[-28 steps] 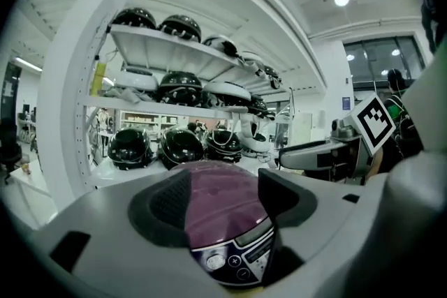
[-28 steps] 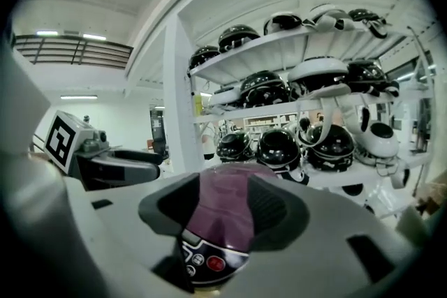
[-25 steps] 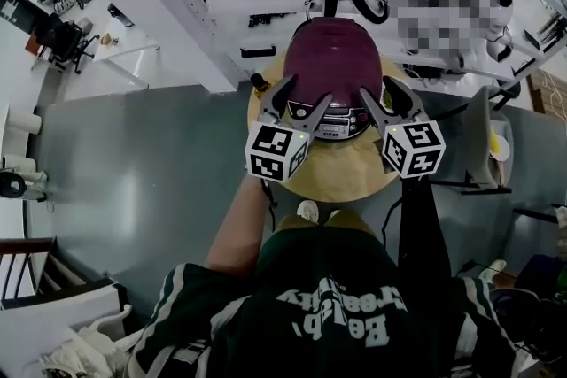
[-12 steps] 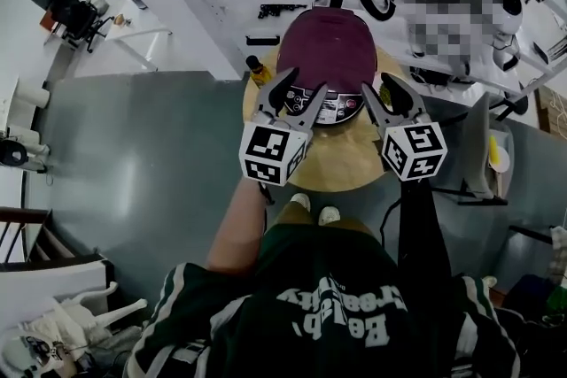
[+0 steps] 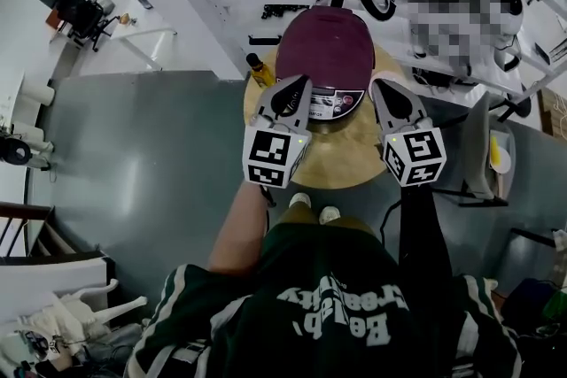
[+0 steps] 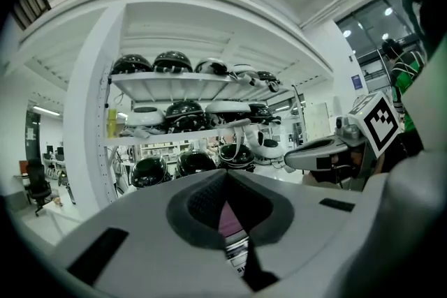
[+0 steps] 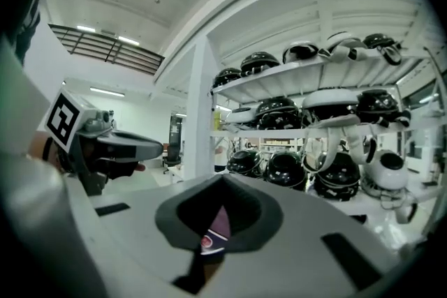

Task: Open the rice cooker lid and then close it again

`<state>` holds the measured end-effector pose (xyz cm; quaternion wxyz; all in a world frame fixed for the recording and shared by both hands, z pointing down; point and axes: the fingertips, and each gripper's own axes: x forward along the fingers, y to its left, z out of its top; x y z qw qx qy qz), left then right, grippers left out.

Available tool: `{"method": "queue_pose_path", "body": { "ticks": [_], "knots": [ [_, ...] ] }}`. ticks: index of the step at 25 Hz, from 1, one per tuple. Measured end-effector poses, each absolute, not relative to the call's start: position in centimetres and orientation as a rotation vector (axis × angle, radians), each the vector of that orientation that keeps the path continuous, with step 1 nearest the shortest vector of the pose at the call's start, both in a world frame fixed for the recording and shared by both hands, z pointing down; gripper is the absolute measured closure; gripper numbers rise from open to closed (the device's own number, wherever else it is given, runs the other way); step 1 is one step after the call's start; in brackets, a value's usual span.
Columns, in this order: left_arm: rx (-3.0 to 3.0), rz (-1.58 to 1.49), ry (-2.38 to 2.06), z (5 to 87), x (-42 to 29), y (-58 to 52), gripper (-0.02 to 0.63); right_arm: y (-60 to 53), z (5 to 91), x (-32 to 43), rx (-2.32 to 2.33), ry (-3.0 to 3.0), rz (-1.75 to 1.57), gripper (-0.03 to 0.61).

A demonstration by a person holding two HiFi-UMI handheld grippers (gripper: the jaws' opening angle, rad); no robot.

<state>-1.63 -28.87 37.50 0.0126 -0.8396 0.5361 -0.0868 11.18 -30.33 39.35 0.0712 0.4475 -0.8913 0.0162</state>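
Rice cooker: one, lid down, on round surface. Two grippers, left gripper, right gripper: fingers just snapped closed, empty.

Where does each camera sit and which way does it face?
Head view: on the person's head, looking steeply down at the maroon rice cooker on the round table; shows arms, green top, left gripper and right gripper, both just closed, empty.
Left gripper view: rides the left gripper, looks along its shut jaws toward the helmet shelves; right gripper at right.
Right gripper view: rides the right gripper, same heading; left gripper at left.
Shared: both gripper views catch the helmet shelves and a rice cooker sliver.
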Motion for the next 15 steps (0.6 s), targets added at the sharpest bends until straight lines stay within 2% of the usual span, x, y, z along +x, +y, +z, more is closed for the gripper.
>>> {"method": "queue_pose_path", "body": {
  "ticks": [15],
  "knots": [
    [-2.605, -0.252, 1.68, 36.92, -1.82, -28.04, 0.614, -29.77, 38.9, 11.58, 1.359, -2.685, 0.05, 0.575]
  ]
}}
